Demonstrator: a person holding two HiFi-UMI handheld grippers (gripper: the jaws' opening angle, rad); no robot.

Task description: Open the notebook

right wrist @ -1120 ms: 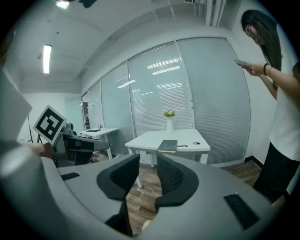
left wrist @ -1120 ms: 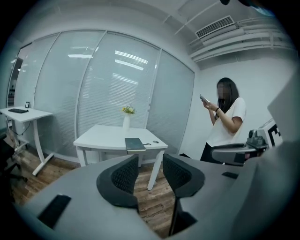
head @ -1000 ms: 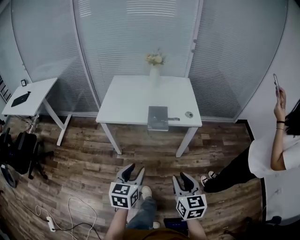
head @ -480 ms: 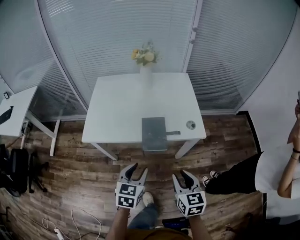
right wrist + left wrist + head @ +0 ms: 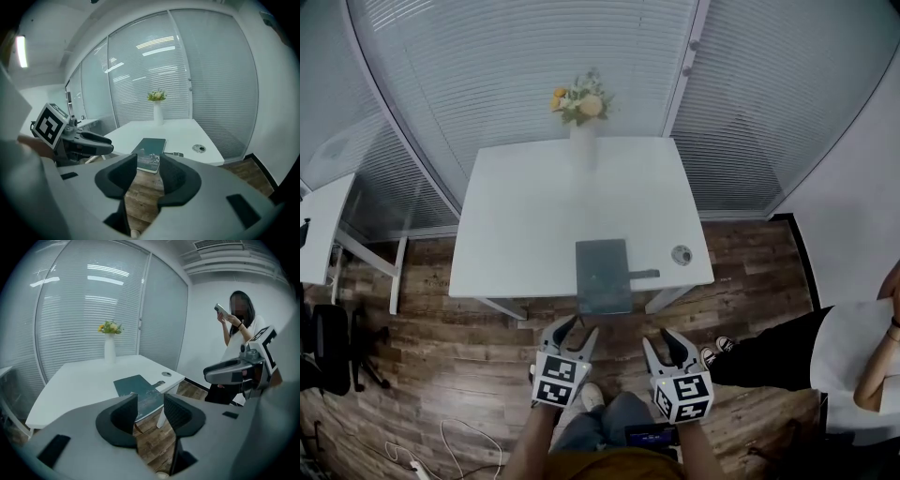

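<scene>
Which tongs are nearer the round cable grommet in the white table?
Right. The right tongs, jaws just opened wider and empty, hang before the near edge of the table, short of the grommet; the left tongs hang farther left, before the left corner of the notebook.

Table [image 5: 534, 216] white. Notebook [image 5: 603, 274] dark grey-green. Vase [image 5: 582, 145] white; flowers [image 5: 579, 101] yellow and orange, green leaves. Floor [image 5: 441, 375] brown, wood-plank pattern. Blinds [image 5: 534, 56] pale grey, fine horizontal stripes.

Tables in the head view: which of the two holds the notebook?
The large middle table, with the vase at its far edge and the notebook at its near edge. The other table is cut off at the left.
</scene>
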